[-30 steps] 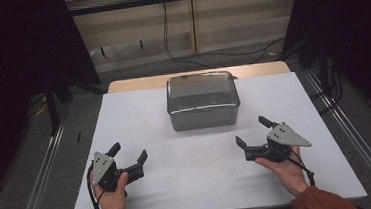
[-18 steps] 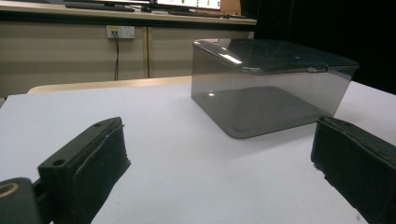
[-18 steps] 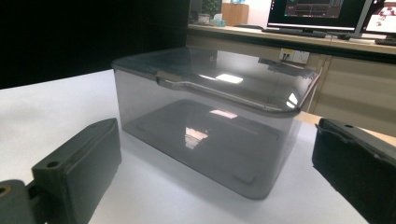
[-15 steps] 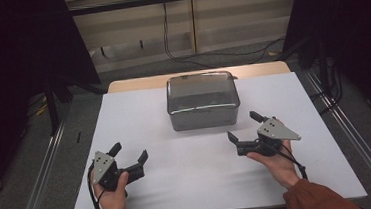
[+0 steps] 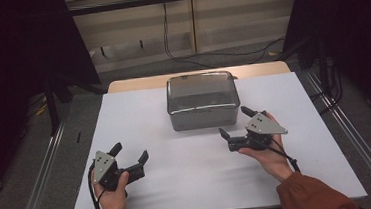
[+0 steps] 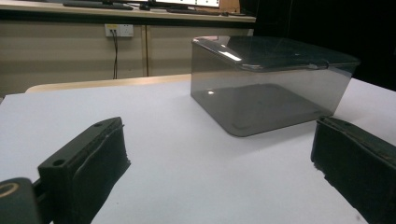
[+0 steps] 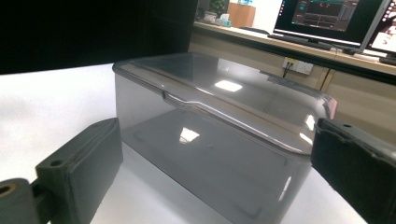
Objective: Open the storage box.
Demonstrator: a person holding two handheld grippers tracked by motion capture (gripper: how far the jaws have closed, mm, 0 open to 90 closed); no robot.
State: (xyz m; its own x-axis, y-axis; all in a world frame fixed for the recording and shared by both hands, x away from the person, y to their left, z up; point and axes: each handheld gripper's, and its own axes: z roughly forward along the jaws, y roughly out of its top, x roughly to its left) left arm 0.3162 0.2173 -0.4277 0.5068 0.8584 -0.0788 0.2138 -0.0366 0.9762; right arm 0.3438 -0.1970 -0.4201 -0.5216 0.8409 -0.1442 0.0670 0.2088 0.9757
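Note:
A smoky translucent plastic box (image 5: 202,99) with its lid on stands at the far middle of the white table top (image 5: 177,150). Nothing can be made out inside it. My right gripper (image 5: 234,122) is open just off the box's front right corner, its jaws wide apart with nothing between them. In the right gripper view the box (image 7: 215,140) looms close between the jaws. My left gripper (image 5: 130,154) rests open near the front left, well away from the box (image 6: 271,86), and it holds nothing.
Metal rails run along both sides of the table. Beyond the far edge are a wall with a power socket (image 6: 118,30) and hanging cables (image 5: 165,31). Monitors (image 7: 336,18) stand on a bench behind the box.
My right gripper has moved forward and to the left, closing in on the box's front right corner. The left gripper and the box stayed put.

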